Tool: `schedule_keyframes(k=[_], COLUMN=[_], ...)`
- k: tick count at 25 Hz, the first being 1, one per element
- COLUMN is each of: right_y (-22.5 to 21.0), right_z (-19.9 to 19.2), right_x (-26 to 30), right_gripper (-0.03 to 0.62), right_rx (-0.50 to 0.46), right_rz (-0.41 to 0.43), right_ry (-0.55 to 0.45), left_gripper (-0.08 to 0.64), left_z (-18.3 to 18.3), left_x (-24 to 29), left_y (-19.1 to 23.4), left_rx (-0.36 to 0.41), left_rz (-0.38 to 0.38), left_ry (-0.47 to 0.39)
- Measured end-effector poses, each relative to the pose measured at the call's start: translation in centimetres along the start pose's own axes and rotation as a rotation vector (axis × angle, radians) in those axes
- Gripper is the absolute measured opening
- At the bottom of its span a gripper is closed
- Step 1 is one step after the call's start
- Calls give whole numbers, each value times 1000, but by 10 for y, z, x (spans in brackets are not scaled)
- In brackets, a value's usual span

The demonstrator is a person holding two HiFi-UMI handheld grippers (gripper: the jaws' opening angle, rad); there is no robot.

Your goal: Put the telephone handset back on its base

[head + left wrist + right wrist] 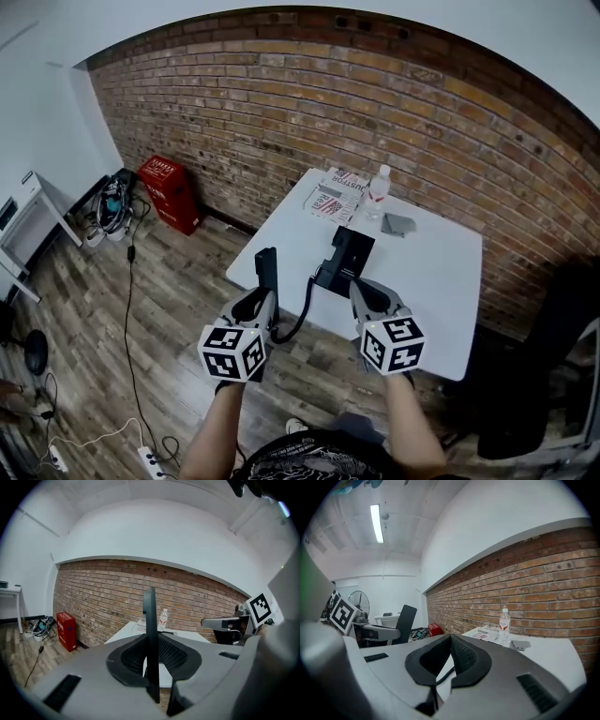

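Note:
The black telephone base (pixel 345 257) lies on the white table (pixel 431 281) near its front edge. My left gripper (pixel 265 298) is shut on the black handset (pixel 266 266), which stands upright just left of the base, at the table's front left corner. In the left gripper view the handset (pixel 150 620) rises edge-on between the closed jaws of that gripper (pixel 152 656). A coiled cord (pixel 302 315) hangs from handset to base. My right gripper (pixel 361 289) hovers in front of the base, shut and empty; the right gripper view shows this gripper (pixel 450 641) with only the cord (pixel 443 676) beyond.
A water bottle (pixel 378 193), printed papers (pixel 336 197) and a small grey item (pixel 397 223) sit at the table's far side by the brick wall. A red crate (pixel 169 192), cables and a power strip (pixel 150 459) lie on the floor at left. A black chair (pixel 534 375) stands right.

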State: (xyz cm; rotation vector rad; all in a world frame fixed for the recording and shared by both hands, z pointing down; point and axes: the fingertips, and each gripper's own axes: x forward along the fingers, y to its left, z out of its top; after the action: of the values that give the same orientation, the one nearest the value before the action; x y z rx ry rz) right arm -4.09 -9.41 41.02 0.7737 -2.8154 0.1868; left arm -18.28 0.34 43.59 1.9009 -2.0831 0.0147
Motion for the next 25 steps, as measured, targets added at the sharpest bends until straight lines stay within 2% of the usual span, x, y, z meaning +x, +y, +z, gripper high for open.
schedule_keyframes(k=[7, 11, 25], right_y=[-24, -44, -128], right_z=[-3, -5, 13], right_x=[9, 20, 101], right_gripper=[2, 2, 2], right_rx=[15, 26, 49], right_rz=[-56, -79, -103], right_ry=[-2, -1, -12], left_gripper=[75, 75, 75], left_z=[1, -3, 14], left_x=[52, 80, 190], left_y=[-15, -22, -3], left_rx=[-10, -10, 30], left_rz=[-137, -179, -185], left_ry=[45, 75, 128])
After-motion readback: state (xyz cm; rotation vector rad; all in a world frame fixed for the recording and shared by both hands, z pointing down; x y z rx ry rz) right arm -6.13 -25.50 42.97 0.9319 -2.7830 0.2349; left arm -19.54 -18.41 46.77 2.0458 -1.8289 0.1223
